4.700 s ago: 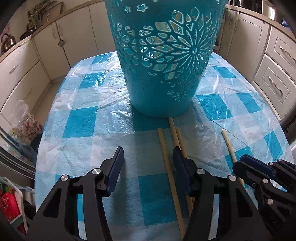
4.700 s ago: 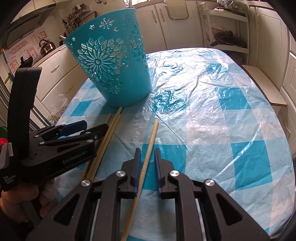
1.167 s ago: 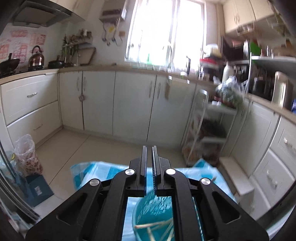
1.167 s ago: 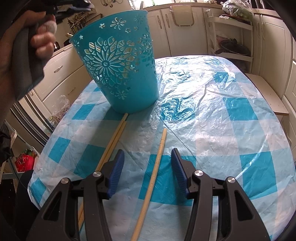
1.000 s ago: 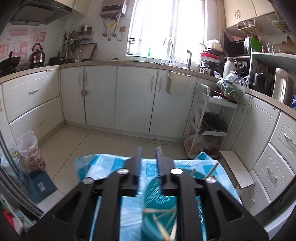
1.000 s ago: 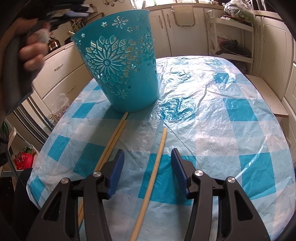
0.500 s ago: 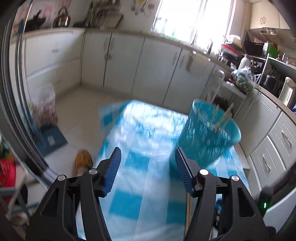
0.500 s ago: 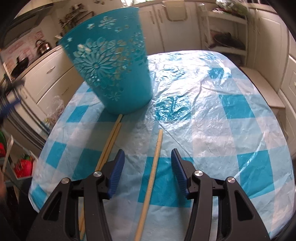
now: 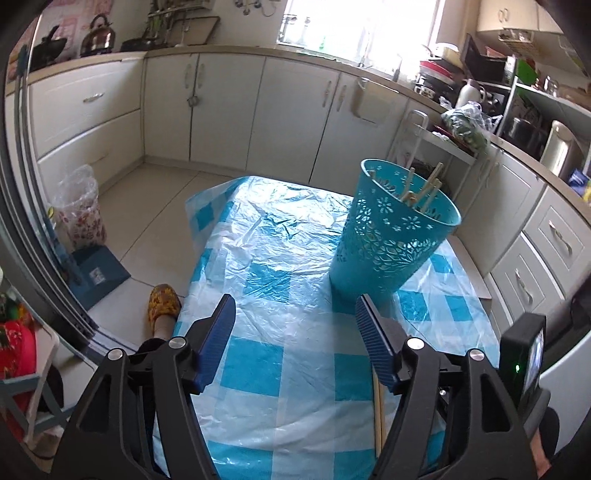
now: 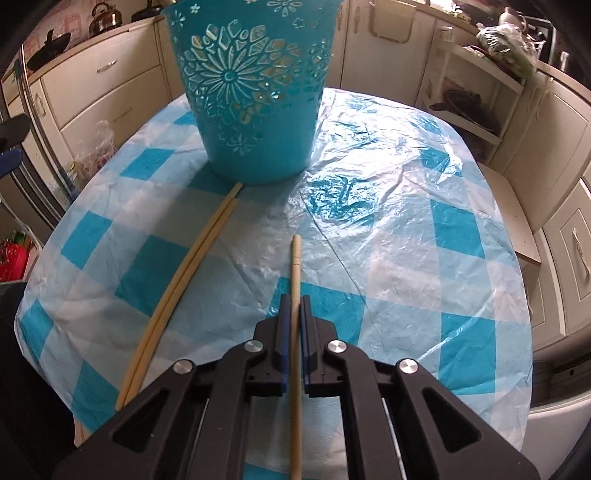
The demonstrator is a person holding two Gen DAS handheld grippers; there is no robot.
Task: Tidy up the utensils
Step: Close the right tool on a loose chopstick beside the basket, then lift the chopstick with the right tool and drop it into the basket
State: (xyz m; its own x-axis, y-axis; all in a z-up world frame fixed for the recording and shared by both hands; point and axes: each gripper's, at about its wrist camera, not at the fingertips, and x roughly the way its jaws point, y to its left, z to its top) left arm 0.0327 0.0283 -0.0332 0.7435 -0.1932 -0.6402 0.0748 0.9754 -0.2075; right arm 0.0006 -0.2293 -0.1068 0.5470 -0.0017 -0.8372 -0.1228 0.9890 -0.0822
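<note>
Right tool (image 10: pixel 294 321) around single chopstick (image 10: pixel 296 280)

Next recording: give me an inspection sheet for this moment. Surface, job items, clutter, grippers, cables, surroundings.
Surface: table under a blue-and-white checked plastic cover.
Job's things: teal basket upright, chopsticks inside; chopstick pair lying beside it; single chopstick.
Clutter: nothing seen.
Grippers: right gripper shut on the single chopstick; left gripper opening, nothing between its jaws.
Cables: nothing seen.
Surroundings: cream kitchen cabinets, kettle, wire rack.
</note>
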